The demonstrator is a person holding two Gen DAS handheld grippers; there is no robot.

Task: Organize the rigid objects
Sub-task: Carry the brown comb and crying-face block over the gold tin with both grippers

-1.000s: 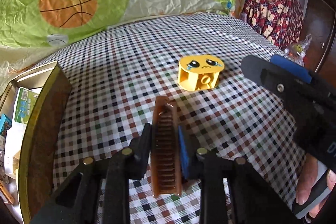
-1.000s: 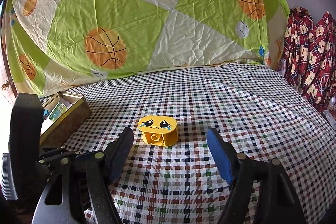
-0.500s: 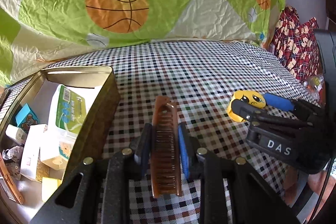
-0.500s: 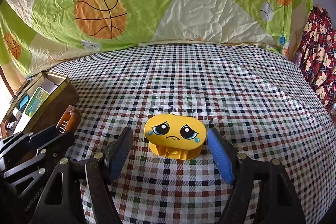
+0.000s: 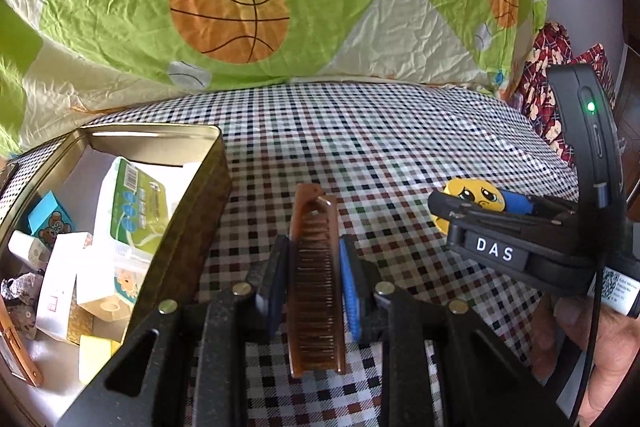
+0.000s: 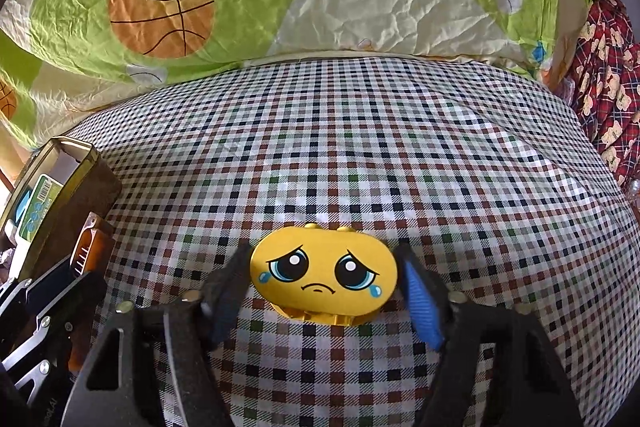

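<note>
Yellow crying-face block (image 6: 324,277) low in the centre of the right wrist view, on the checked cloth (image 6: 360,155), sitting between the 2 fingers of the right gripper (image 6: 320,291). Jaws just closing in; left pad against or almost against the block's side, blue right pad (image 6: 420,303) just beside it with a sliver of gap, so no firm grip visible. Same block (image 5: 474,197) at right of the left wrist view, half hidden behind that gripper's black body marked DAS.

Brown comb (image 5: 316,283) at lower centre of the left wrist view, clamped lengthwise by the left gripper (image 5: 314,267), fingers pressed tight on both its long sides, tip projecting forward over the cloth.

Open gold tin (image 5: 216,163) at left of the frame, close beside the comb, filled with small boxes and a green-labelled packet (image 5: 136,199). Basketball-print sheet (image 5: 240,7) across the top, behind the cloth. Part of a hand (image 5: 600,339) at lower right.
</note>
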